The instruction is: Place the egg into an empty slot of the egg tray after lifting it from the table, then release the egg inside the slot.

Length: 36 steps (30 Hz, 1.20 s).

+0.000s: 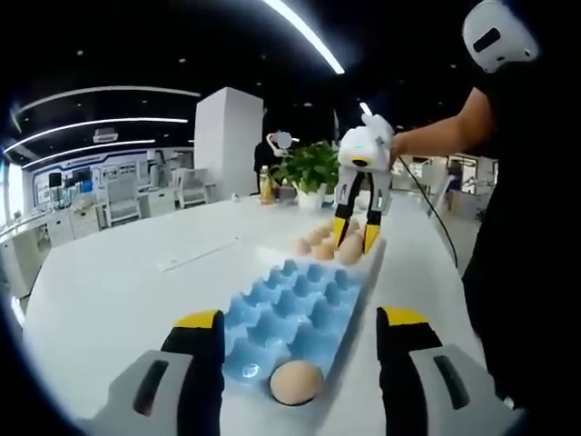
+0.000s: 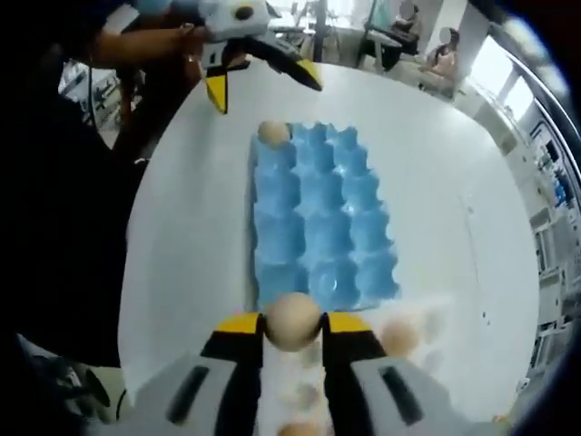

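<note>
A blue egg tray (image 1: 292, 304) lies lengthwise on the white table (image 1: 136, 291). One egg (image 1: 295, 382) sits in the tray's corner slot nearest my left gripper (image 1: 300, 334), which hangs open just above that end. At the tray's far end, several loose eggs (image 1: 320, 240) lie on the table, and my right gripper (image 1: 356, 238) stands over them. In the right gripper view, my right gripper (image 2: 292, 329) is shut on a tan egg (image 2: 292, 318) just short of the tray (image 2: 318, 218). The seated egg (image 2: 272, 133) shows in the far left corner slot, under the open left gripper (image 2: 263, 82).
More loose eggs (image 2: 398, 336) lie blurred on the table beside my right jaws. A potted plant (image 1: 313, 168) and a bottle (image 1: 265, 186) stand at the table's far edge. A thin white strip (image 1: 200, 254) lies left of the tray. A person's arm (image 1: 436, 136) holds the right gripper.
</note>
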Each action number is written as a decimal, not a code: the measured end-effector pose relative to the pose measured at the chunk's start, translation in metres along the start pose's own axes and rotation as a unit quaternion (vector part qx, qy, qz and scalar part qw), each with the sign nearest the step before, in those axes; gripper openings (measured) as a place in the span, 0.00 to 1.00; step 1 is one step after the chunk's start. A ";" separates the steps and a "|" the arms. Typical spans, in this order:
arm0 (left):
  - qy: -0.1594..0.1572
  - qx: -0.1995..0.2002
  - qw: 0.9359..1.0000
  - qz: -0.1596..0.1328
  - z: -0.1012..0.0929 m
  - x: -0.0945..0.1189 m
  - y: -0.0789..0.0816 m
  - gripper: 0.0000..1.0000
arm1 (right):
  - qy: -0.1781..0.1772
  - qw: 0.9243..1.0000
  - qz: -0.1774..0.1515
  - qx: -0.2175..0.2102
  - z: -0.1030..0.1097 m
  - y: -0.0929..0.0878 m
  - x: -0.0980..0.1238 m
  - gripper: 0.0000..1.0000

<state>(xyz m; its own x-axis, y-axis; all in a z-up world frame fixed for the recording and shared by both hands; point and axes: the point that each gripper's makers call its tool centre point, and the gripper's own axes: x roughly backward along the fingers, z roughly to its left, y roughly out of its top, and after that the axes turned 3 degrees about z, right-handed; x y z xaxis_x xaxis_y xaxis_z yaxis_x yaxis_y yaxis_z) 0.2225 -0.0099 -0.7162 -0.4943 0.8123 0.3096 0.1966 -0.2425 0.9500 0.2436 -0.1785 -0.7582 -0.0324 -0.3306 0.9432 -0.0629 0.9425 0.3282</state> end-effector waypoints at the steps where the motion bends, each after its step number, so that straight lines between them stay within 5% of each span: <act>1: 0.000 0.000 1.000 -0.001 0.000 0.000 0.000 0.69 | 0.001 1.000 -0.003 0.004 0.000 0.003 -0.001 0.25; 36: 0.002 -0.001 1.000 0.000 0.003 0.005 -0.001 0.66 | 0.041 0.995 -0.048 0.078 0.014 0.092 -0.028 0.25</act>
<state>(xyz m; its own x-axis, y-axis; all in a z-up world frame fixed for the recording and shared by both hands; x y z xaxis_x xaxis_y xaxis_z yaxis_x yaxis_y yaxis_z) 0.2230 -0.0041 -0.7158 -0.4974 0.8100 0.3105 0.1953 -0.2442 0.9499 0.2249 -0.0837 -0.7554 0.0618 -0.4077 0.9110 -0.2154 0.8858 0.4110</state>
